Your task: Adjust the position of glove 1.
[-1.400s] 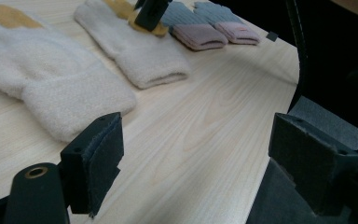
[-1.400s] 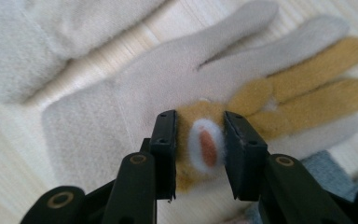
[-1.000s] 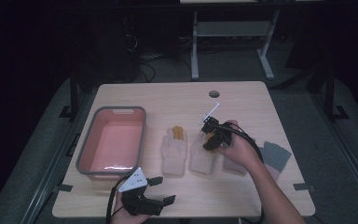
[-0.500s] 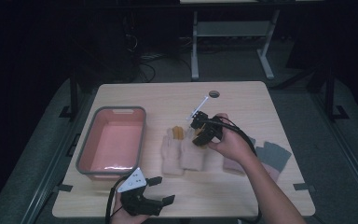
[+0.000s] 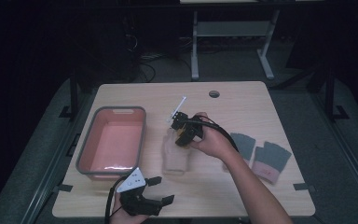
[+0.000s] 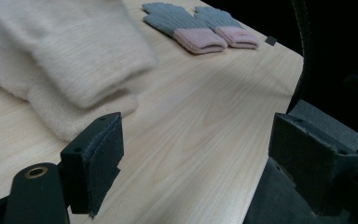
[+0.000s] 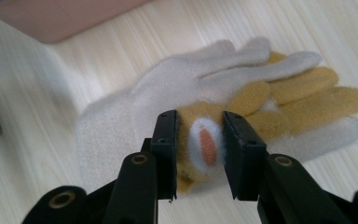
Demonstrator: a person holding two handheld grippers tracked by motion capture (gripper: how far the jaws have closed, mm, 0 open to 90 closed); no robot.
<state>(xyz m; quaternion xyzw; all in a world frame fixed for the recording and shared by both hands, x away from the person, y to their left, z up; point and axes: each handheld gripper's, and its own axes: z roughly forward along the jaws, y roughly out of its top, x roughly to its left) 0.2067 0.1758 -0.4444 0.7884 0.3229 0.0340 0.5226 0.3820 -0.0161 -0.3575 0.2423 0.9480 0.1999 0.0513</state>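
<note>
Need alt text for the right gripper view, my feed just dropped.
The right hand-held gripper is shut on a mustard-yellow glove, pinching a fold with a white and orange patch. That glove lies on a cream glove on the light wooden table; a pink tub edges the top.

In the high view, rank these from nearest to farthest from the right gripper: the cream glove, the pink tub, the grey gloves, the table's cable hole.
Measured from the right gripper:
1. Cream glove, directly beneath it, mid-table.
2. Grey gloves and pink tub, on opposite sides: too close to call.
3. Cable hole, near the far edge; only slightly farther, so this place is tentative.
</note>
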